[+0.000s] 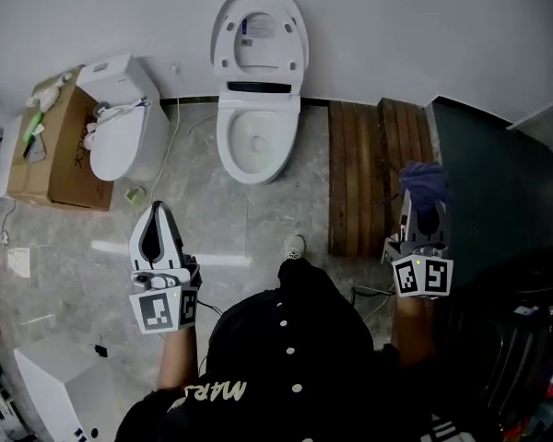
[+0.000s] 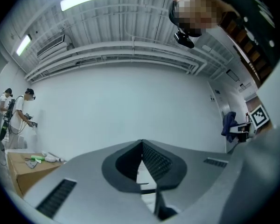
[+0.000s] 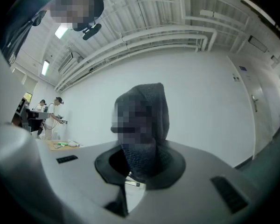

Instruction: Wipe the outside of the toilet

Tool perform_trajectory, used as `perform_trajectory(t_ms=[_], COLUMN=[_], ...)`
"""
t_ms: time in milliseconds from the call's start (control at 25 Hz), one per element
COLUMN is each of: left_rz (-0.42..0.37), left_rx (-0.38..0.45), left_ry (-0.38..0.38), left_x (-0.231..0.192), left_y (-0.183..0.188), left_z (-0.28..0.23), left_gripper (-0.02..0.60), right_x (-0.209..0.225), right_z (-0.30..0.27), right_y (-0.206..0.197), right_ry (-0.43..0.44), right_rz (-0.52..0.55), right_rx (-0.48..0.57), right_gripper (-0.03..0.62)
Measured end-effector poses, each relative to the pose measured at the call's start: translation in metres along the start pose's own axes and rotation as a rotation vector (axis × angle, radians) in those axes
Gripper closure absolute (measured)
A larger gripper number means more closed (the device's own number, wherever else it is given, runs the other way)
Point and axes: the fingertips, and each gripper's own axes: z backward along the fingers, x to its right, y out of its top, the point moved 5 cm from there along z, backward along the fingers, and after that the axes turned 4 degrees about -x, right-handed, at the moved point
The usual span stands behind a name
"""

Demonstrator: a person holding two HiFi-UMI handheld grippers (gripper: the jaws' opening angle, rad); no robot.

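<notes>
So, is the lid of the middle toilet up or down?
Up: the lid stands raised, and the bowl lies open below it.

Left tongs [image 2: 142, 143] closed, empty, facing white wall [image 2: 130, 101].

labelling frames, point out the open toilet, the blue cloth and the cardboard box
open toilet [image 1: 258, 102], head view, rim behind the bowl
blue cloth [image 1: 424, 180], head view, bunched top
cardboard box [image 1: 72, 159], head view, brown side

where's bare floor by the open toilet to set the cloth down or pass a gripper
Bare marble floor lies in front of the open toilet, up to the shoe. A narrow clear strip runs between that toilet and the wooden slats. The left is crowded: second toilet and cardboard box.
</notes>
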Motion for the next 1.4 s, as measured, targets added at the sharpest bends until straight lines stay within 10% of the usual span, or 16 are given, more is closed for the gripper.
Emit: perform_trajectory(t_ms=[280,680,1400], left_rz=[0.093,0.023,-0.008], left_rx=[0.032,0.026,-0.03], left_ry=[0.017,0.079,0.01], left_x=[0.013,0.032,-0.024], left_y=[0.011,0.003,-0.011], left_z=[-0.056,-0.097,-0.095], left_gripper=[0.571,0.571,0.571], right_x=[0.039,0.071,0.004], right_z=[-0.058,-0.12,-0.153], right_y=[0.005,-0.012,-0.019], right_ry=[0.016,0.056,0.118], right_rz=[-0.01,-0.01,0.027], right_rx=[0.0,-0.036,-0.052], right_gripper=[0.551,0.551,0.551])
